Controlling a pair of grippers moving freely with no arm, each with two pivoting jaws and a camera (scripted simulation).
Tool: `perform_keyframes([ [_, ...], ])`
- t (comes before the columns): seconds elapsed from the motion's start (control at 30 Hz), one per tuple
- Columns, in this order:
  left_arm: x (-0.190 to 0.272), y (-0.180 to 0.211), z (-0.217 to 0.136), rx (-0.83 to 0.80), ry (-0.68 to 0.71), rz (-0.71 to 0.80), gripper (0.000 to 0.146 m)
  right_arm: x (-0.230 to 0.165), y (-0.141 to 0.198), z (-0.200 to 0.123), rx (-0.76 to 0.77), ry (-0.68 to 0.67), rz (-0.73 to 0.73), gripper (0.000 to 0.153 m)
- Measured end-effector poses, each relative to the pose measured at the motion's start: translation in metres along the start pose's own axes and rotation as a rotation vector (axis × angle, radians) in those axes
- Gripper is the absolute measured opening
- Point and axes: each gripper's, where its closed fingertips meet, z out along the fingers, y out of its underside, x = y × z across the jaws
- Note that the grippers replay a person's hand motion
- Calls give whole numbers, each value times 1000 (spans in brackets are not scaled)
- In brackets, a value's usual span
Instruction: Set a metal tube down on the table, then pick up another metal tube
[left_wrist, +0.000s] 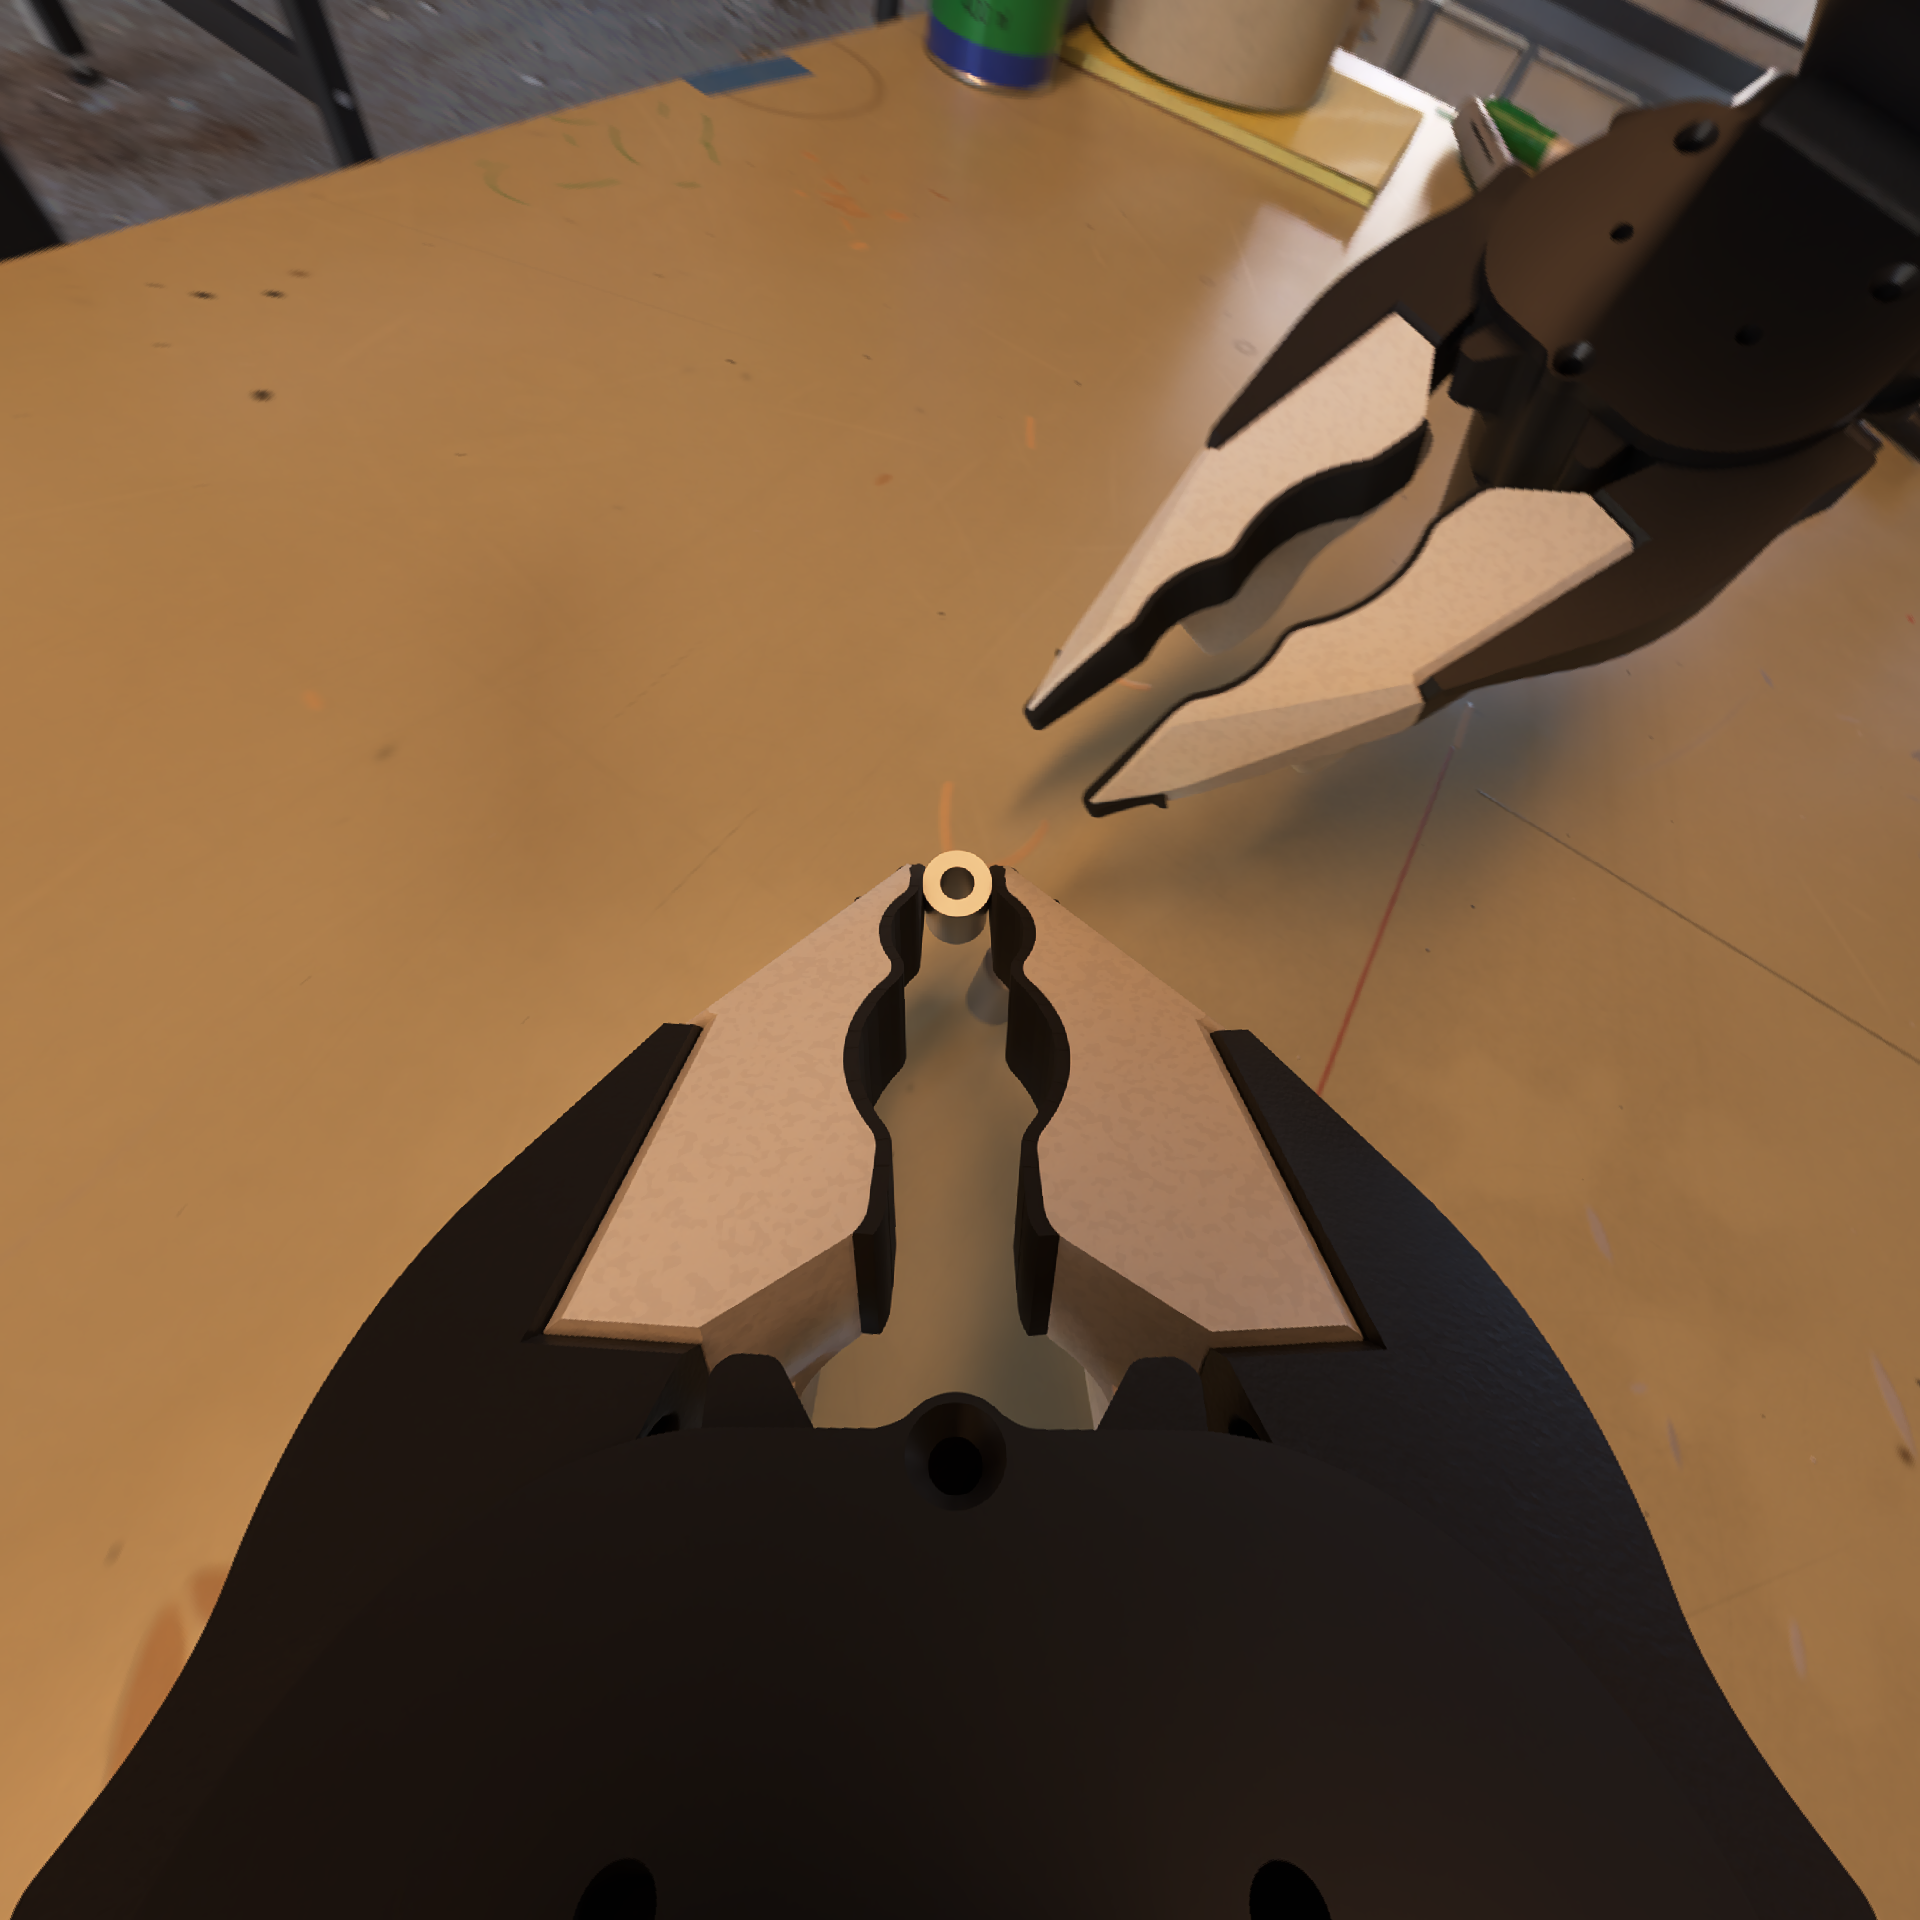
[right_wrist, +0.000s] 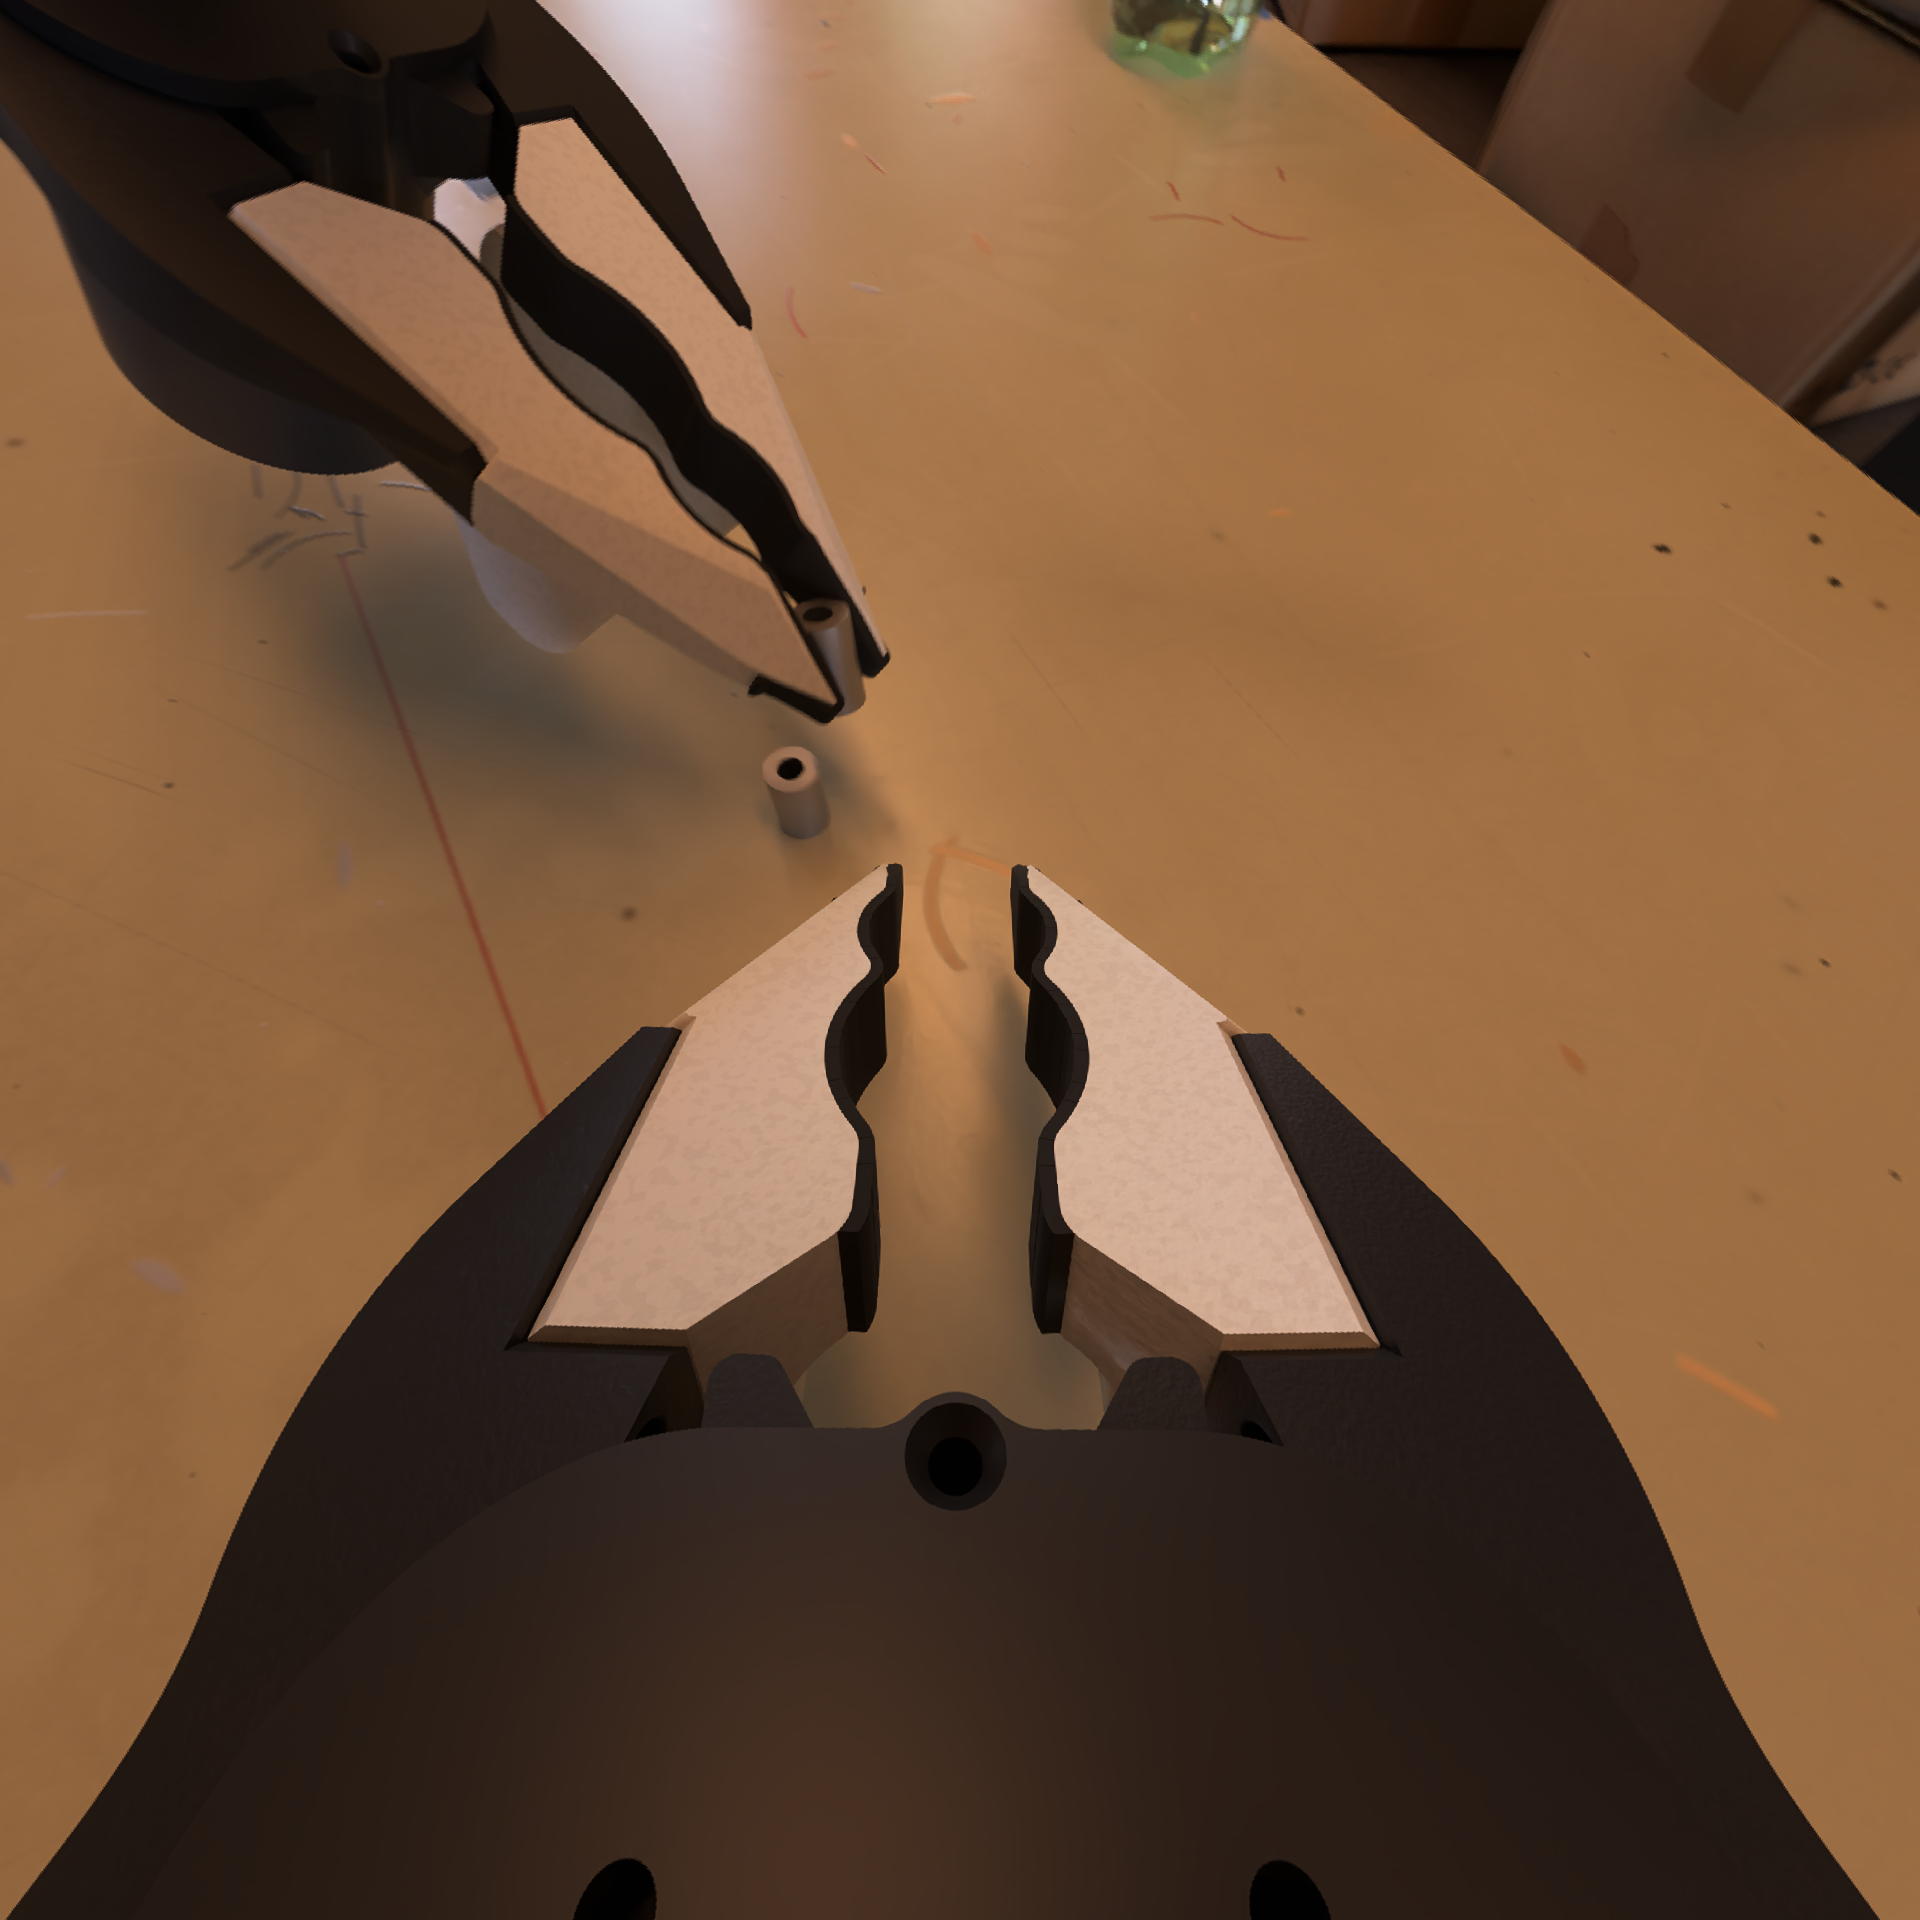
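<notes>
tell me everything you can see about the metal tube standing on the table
The free metal tube is a short, thick-walled grey cylinder with a dark round bore, matte like plain metal. It stands upright on the tan table, open end up, and nothing grips it. It sits just beyond the right gripper, whose jaws are open, and just below the left gripper, which holds a second tube. In the left wrist view it is mostly hidden.

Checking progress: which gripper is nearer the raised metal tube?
Left. The left gripper clamps the raised metal tube at its tips; the right gripper is open and apart from it, across the standing tube.
</notes>
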Motion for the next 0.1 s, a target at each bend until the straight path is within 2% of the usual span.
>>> perform_keyframes([
  [0.1,7,3,15,-81,60,30,12,9,5,-3,-17,31,14,20],
])
